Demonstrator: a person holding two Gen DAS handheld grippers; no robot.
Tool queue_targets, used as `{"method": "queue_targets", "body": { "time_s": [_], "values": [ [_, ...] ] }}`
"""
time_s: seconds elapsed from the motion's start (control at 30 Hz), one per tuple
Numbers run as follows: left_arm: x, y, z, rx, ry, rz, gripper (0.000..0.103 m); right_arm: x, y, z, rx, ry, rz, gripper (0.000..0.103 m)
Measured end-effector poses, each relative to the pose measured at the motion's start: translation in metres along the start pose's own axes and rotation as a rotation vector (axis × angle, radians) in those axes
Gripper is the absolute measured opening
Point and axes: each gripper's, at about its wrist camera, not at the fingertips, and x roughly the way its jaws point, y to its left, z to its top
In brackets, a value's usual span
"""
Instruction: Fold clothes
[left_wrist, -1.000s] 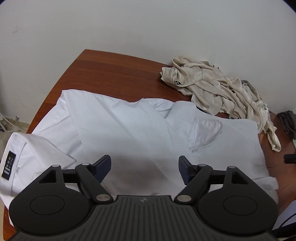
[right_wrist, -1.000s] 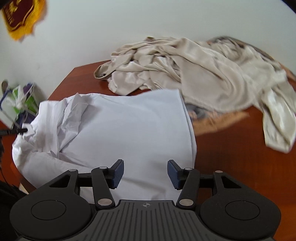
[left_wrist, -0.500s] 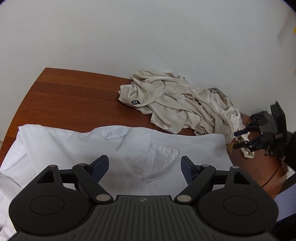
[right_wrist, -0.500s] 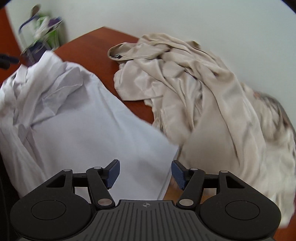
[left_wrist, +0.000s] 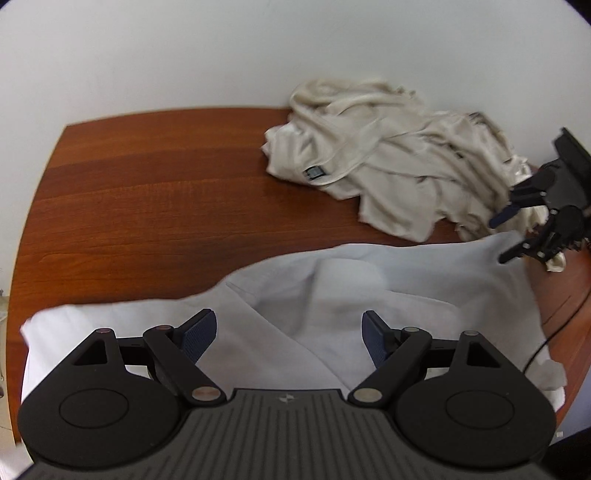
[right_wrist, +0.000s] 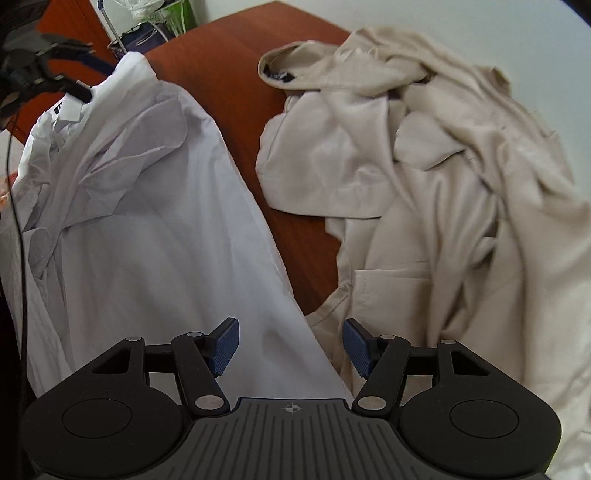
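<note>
The left tongs (left_wrist: 288, 338) are spread wide, with nothing between their blue pads, and hang over the white shirt (left_wrist: 369, 295), which lies rumpled across the near part of the worktop (left_wrist: 147, 192). Ahead of them the shirt shows a soft hump and a diagonal crease running toward the base of the tongs. Farther ahead and to the right, a beige heap (left_wrist: 399, 162) of clothes sits against the wall, with a small dark label showing on its near left fold. At the far right edge of the left view the right tongs (left_wrist: 513, 232) appear at the shirt's corner, beside the beige heap; whether they touch the cloth cannot be told there. From the right wrist view, the right tongs (right_wrist: 291, 347) are also spread, empty, with the shirt's edge (right_wrist: 288, 288) running straight between the pads. Left of them the shirt (right_wrist: 147, 221) stretches away, wrinkled at its far end, where the left tongs (right_wrist: 55, 70) show blurred near the collar. To the right and ahead lies the beige heap (right_wrist: 443, 184), its collar (right_wrist: 280, 70) turned up at the far side, with bare worktop (right_wrist: 236, 66) between heap and shirt.
</note>
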Motion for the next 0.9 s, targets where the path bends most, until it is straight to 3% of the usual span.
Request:
{"method": "queue_targets", "body": {
  "time_s": [0.27, 0.37, 0.43, 0.6, 0.63, 0.67, 0.7, 0.77, 0.9],
  "values": [
    [0.058, 0.024, 0.047, 0.061, 0.098, -0.043, 0.083, 0.017, -0.012, 0.005, 0.047, 0.02, 0.027, 0.065],
    [0.073, 0.027, 0.054, 0.09, 0.145, -0.076, 0.061, 0.023, -0.014, 0.004, 0.055, 0.032, 0.036, 0.064],
    [0.081, 0.028, 0.055, 0.107, 0.177, -0.09, 0.057, 0.026, -0.013, 0.002, 0.055, 0.036, 0.045, 0.061],
    [0.087, 0.028, 0.046, 0.117, 0.195, -0.068, 0.056, 0.028, -0.009, -0.005, 0.073, 0.034, 0.025, 0.032],
    [0.087, 0.028, 0.044, 0.121, 0.192, -0.057, 0.049, 0.026, -0.008, -0.006, 0.085, 0.028, 0.019, 0.029],
    [0.087, 0.027, 0.041, 0.126, 0.189, -0.047, 0.027, 0.024, -0.008, -0.007, 0.098, 0.022, 0.015, 0.023],
    [0.086, 0.027, 0.039, 0.13, 0.185, -0.036, 0.018, 0.021, -0.006, -0.007, 0.106, 0.016, 0.006, 0.021],
    [0.078, 0.03, 0.035, 0.102, 0.15, -0.024, 0.014, 0.015, 0.0, -0.008, 0.118, 0.001, -0.014, 0.011],
    [0.051, 0.025, 0.023, 0.105, 0.06, 0.008, 0.01, -0.009, 0.028, -0.015, 0.108, -0.056, -0.083, 0.004]
  ]
}}
